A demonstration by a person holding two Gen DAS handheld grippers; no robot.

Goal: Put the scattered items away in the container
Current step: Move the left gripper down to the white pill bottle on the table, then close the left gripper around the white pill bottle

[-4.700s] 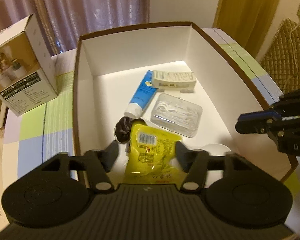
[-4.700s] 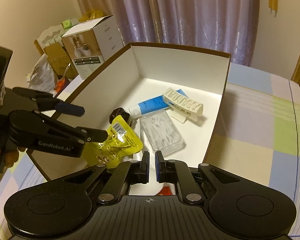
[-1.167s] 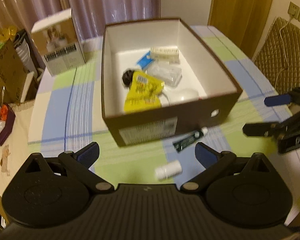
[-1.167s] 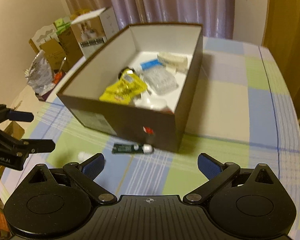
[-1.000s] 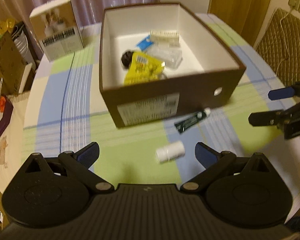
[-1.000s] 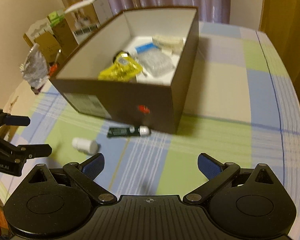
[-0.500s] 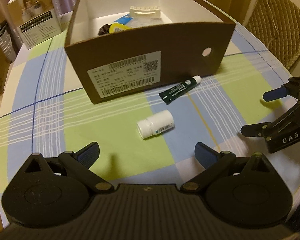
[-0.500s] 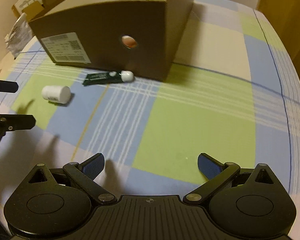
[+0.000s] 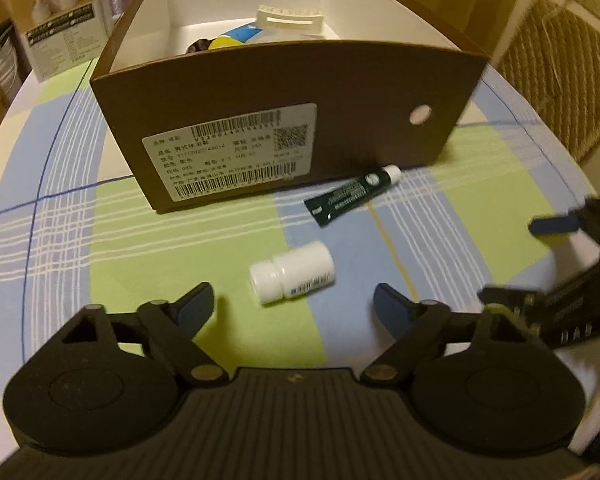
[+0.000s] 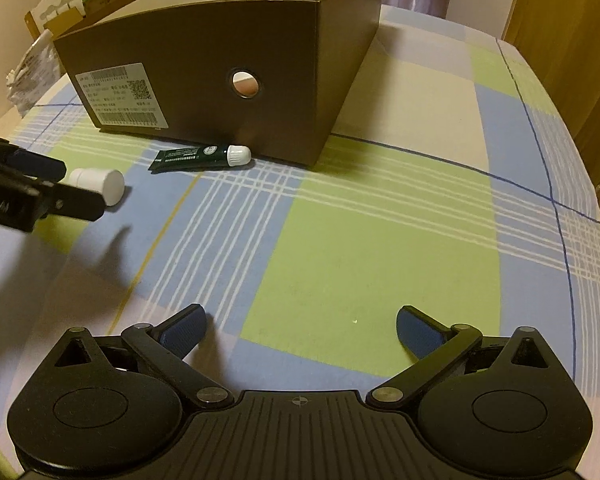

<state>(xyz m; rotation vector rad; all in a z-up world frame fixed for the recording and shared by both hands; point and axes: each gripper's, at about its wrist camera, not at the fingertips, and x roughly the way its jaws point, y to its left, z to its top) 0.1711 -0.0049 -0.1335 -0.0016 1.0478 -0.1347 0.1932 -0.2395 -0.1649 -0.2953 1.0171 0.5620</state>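
Note:
A white pill bottle (image 9: 292,278) lies on its side on the checked tablecloth. My left gripper (image 9: 292,302) hangs low over it, jaws closing, with the bottle just ahead between the fingers and neither pad touching it. A dark green tube (image 9: 350,196) with a white cap lies against the front wall of the brown box (image 9: 260,92). The box holds several items. My right gripper (image 10: 300,330) stands open over bare cloth to the right, nothing between its fingers. From there I see the tube (image 10: 192,158), the bottle (image 10: 98,184) and the box (image 10: 220,40).
A white product carton (image 9: 60,20) stands behind the box at the left. A quilted chair (image 9: 560,80) sits past the table's right edge. Cartons and a plastic bag (image 10: 32,68) crowd the far left. The right gripper (image 9: 526,258) hovers right of the bottle.
Both grippers have sunk toward the table, so the box now shows side-on. The left jaws have narrowed on either side of the bottle. The right jaws stay wide.

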